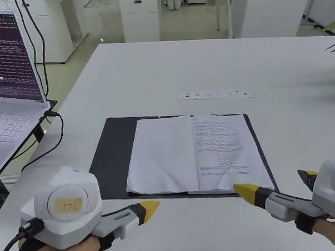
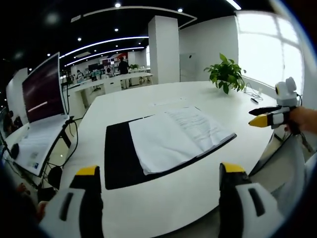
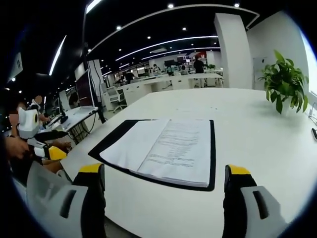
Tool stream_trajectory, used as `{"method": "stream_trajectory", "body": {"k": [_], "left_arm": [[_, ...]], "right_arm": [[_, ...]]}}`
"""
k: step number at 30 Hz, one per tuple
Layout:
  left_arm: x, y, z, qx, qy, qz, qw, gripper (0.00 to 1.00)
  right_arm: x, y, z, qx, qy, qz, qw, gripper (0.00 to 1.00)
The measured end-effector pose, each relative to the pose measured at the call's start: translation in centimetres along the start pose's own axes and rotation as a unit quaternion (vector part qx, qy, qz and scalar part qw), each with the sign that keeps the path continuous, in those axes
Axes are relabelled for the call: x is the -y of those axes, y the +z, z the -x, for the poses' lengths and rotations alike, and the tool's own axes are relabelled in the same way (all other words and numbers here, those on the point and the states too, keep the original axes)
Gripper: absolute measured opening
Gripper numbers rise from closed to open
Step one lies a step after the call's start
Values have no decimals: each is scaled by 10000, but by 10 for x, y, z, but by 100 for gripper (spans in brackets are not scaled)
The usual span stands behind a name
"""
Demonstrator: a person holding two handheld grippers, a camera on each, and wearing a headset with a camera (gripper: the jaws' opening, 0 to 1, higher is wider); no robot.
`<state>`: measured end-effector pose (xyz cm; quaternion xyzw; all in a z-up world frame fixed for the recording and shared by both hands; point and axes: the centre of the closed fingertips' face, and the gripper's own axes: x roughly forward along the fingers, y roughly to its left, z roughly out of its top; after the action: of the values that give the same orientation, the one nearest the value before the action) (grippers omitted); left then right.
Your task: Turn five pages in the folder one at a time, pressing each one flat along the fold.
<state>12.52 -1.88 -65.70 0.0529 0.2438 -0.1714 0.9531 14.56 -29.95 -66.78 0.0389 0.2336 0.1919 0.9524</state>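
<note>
Head view | folder (image 1: 114,161) open | laptop (image 1: 10,88) at left | left gripper (image 2: 159,169), right gripper (image 3: 164,169): jaws apart

The left tool (image 2: 160,169) hovers just short of the folder (image 2: 117,153), its yellow-tipped jaws spread wide with nothing between them. The folder lies open and flat on the white bench (image 2: 208,94). Its black cover shows left of the pages (image 2: 173,134), and the far page carries print. An open laptop (image 2: 42,94) stands left of the folder and a plant (image 2: 226,74) beyond it. To the folder's right is the right tool (image 2: 270,117), clear of the pages.
</note>
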Motion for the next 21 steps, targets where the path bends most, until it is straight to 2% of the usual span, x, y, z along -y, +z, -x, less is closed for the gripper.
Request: {"method": "stream_trajectory", "body": {"k": [5,8,10,13,15,17,21], "left_arm": [[-3,11,6,118,40,-133,9998,99],[-4,17,7,142,30,-103,9998,99],[-4,17,6,117,21,-77,9999,99],[-2,13,3,-124,-60,43,9999,99],[0,16,-1,-72,-110,184,9997,99],[2,15,-5,-165,-168,227,9995,95],[8,16,-14,-149,-263,182,9994,95]], "right_arm": [[-3,2,3,24,-6,129,9999,99],[-2,1,3,1,-2,130,9999,99],[-2,1,3,-30,-4,160,9999,98],[-5,2,3,-64,29,167,9998,95],[-7,4,4,-39,51,188,9998,94],[-7,4,4,-49,49,214,9997,93],[-6,2,5,-71,36,228,9997,92]]}}
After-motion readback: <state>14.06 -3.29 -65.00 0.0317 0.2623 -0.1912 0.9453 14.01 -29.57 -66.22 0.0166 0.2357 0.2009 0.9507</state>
